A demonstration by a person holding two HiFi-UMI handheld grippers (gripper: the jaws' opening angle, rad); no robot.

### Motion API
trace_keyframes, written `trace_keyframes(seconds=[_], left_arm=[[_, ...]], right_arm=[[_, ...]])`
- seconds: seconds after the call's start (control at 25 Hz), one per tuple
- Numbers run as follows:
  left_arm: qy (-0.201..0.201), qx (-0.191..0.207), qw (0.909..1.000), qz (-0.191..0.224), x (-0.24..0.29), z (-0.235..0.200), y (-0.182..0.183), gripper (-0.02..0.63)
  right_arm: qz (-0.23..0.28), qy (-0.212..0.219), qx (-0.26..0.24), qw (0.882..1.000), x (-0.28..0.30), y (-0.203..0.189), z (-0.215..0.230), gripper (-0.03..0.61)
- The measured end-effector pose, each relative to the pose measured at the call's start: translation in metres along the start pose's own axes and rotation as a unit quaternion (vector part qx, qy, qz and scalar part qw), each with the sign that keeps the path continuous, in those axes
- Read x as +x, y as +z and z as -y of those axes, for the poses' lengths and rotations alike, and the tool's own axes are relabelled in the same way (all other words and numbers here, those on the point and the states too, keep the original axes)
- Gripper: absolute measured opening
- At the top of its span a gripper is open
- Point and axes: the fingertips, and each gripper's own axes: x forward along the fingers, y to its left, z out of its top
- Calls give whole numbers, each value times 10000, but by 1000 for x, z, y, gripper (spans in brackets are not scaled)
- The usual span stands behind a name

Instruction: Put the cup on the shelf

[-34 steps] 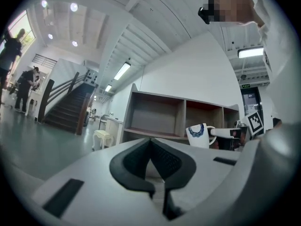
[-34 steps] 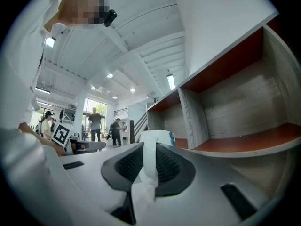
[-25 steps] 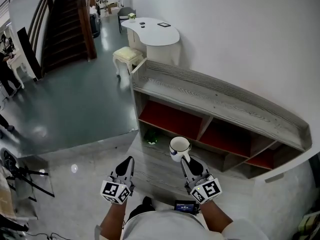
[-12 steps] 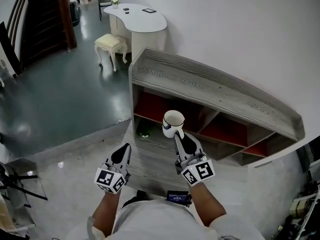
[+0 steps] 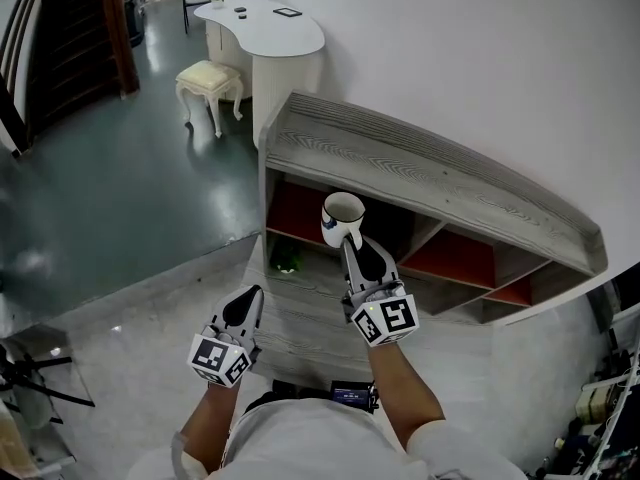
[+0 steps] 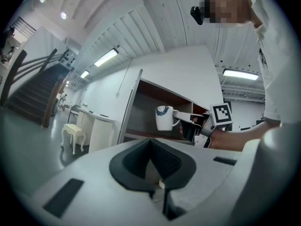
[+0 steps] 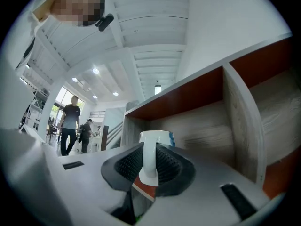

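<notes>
Right gripper (image 5: 349, 247) is pinching the cup (image 5: 342, 217) by its handle; in the right gripper view the white handle stands upright between the two ribbed pads, jaws closed on it. The cup is in the air, mouth up, in front of the shelf's (image 5: 420, 173) left-end compartment with the red back, just under the front edge of the top board, resting on nothing yet. Left gripper (image 5: 249, 302) hangs low and near the person, well apart from the shelf, jaws pressed together with nothing between them. A small green thing (image 5: 288, 261) sits in the lower left corner of the unit, not in the way. Risks, as judgement: the grip is on the handle only, so the cup's body could swing or tip in the pinch if the move is jerky. The rim could clip the front edge of the top board or the left side wall on the way in. Letting go before the base sits flat on the compartment floor would likely drop it off the front edge to the floor. Versus a second ago: the cup was lower, down by the unit's bottom front. It is now raised and carried toward the left end, closer to the opening. The left gripper has barely changed.
</notes>
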Motion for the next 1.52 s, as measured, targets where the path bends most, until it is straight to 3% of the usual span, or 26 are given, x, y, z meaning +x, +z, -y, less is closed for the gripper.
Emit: trace_keyframes(seconds=[0.64,1.52], left_arm=[[-31,122,9999,-45,5,-16,5,9],[-99,65,9999,-83,-2,-10,-4,9]], right_arm=[[-352,-251,35,9991,42,-21,14,80],[-928,-281,-198,9951,40,-41,9,80]])
